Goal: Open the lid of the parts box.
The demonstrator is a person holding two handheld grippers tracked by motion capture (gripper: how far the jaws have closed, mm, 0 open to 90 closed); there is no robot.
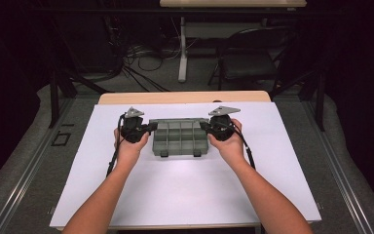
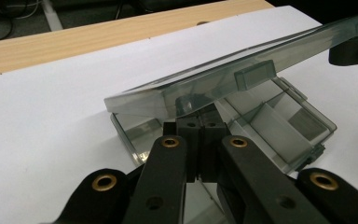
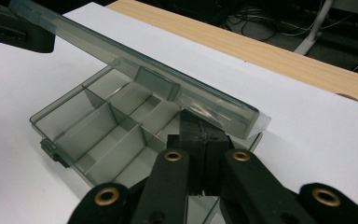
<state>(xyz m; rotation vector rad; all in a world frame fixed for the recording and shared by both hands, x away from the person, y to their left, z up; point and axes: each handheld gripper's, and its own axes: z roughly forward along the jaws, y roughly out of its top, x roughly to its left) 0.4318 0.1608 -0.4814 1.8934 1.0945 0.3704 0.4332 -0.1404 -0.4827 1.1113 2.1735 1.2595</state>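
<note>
Worktop point(image 1: 185, 195): a white sheet is laid over a wooden top, whose bare edge is seen along the far side.
Organizer box point(image 1: 180, 141): a smoky translucent compartment case is set on the white sheet, about midway across and toward the far half, between the two hands; its divided tray point(image 3: 98, 135) is seen resting flat, and every compartment that can be seen looks empty.
Lid point(image 2: 223, 81): the clear lid is seen raised at its front edge and tilted above the tray, attached along the far side; a small latch tab point(image 2: 256, 74) is seen hanging under its front edge.
Left tongs point(image 2: 196, 122): they are pressed together on the left end of the lid's front edge, which is pinched between the pads.
Right tongs point(image 3: 200, 135): they are pressed together on the right end of the same edge, which is pinched likewise.
Latch clips point(image 1: 164, 153): two dark clips are seen on the tray's near wall, free of the lid.
Done: the case is judged to be unlatched and the lid partly lifted.
Left: the lid is judged to need swinging fully back and being released; the opening is perhaps a third of the way along.
</note>
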